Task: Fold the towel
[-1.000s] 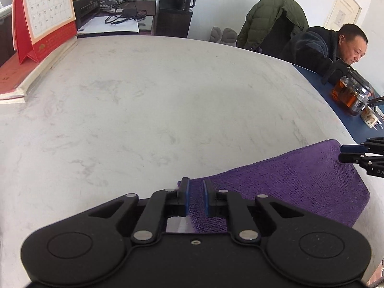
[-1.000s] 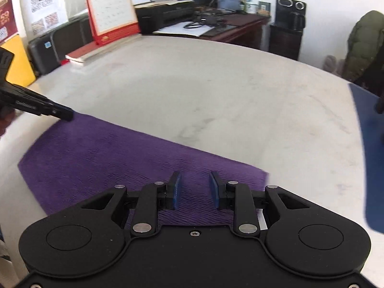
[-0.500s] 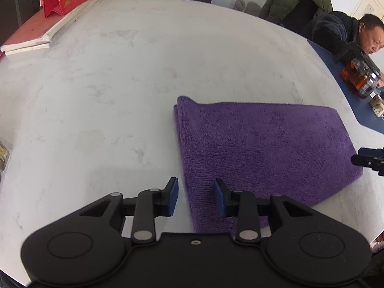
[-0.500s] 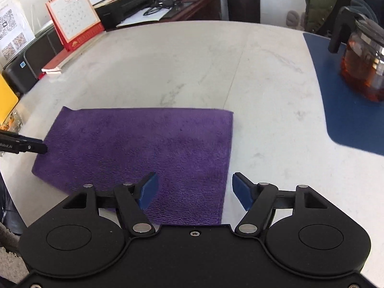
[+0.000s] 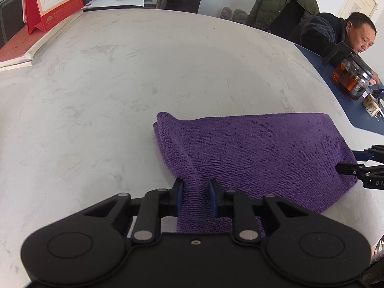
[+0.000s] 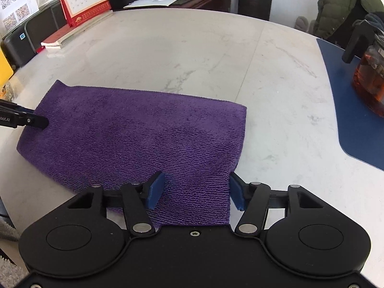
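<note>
A purple towel [image 5: 259, 151] [image 6: 134, 132] lies folded in a long strip on the white marble table [image 5: 168, 67]. At the strip's near left corner, my left gripper [image 5: 195, 199] has its jaws closing, and the blue pads pinch a raised ridge of cloth. My right gripper [image 6: 196, 192] is down at the near right corner. Its jaws are closing too but still stand wide, with towel filling the gap between them. Each gripper shows at the edge of the other's view: the right gripper [image 5: 348, 163] and the left gripper [image 6: 43, 122].
A red desk calendar [image 5: 51, 0] stands on a book at the far left. At the right lies a blue mat [image 6: 348, 110] with a glass teapot [image 5: 351, 79]; a person [image 5: 336, 31] sits behind it. A black printer [image 6: 19, 45] stands off the table's left side.
Half a second ago both grippers stood open over the flat towel. Both have since come down onto its near corners and narrowed their jaws. The left corner is now bunched up between the pads.
</note>
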Tool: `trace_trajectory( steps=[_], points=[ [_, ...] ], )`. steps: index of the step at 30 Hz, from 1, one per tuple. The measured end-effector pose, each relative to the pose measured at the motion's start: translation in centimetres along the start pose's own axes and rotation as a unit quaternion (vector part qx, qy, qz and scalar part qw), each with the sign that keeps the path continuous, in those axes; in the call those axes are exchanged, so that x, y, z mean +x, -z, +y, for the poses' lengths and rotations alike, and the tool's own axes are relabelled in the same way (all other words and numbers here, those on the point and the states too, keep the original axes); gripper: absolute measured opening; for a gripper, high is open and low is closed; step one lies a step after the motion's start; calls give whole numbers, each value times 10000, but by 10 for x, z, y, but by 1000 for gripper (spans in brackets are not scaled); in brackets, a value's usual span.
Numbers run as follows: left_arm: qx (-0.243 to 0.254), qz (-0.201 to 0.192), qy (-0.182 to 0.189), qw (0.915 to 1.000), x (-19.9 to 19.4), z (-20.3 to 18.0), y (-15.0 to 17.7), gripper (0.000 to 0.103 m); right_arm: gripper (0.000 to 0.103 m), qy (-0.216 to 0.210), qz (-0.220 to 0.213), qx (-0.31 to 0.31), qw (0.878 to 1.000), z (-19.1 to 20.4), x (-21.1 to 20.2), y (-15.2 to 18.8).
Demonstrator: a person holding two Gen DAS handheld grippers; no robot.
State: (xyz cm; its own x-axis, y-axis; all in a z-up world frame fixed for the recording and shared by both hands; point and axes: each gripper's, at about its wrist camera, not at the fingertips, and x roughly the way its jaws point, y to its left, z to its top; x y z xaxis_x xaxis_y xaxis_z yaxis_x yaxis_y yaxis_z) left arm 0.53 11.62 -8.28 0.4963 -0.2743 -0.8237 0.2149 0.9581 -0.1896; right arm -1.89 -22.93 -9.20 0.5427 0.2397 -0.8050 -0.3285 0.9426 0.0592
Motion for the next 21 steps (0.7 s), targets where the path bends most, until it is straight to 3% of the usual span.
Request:
trace_trajectory(
  steps=[10,16,21],
  points=[
    [275,-186,49,9994,19,3,-26,17,47,40,-88,-63,9999,-3,9,-14],
    [527,-352,100,9979,40,5,-52,18,47,222,-200,-128,9995,-14,26,-39],
    [424,-487,14,9979,46,12,-70,18,47,365,-361,-68,9987,-23,43,-59]
  ],
)
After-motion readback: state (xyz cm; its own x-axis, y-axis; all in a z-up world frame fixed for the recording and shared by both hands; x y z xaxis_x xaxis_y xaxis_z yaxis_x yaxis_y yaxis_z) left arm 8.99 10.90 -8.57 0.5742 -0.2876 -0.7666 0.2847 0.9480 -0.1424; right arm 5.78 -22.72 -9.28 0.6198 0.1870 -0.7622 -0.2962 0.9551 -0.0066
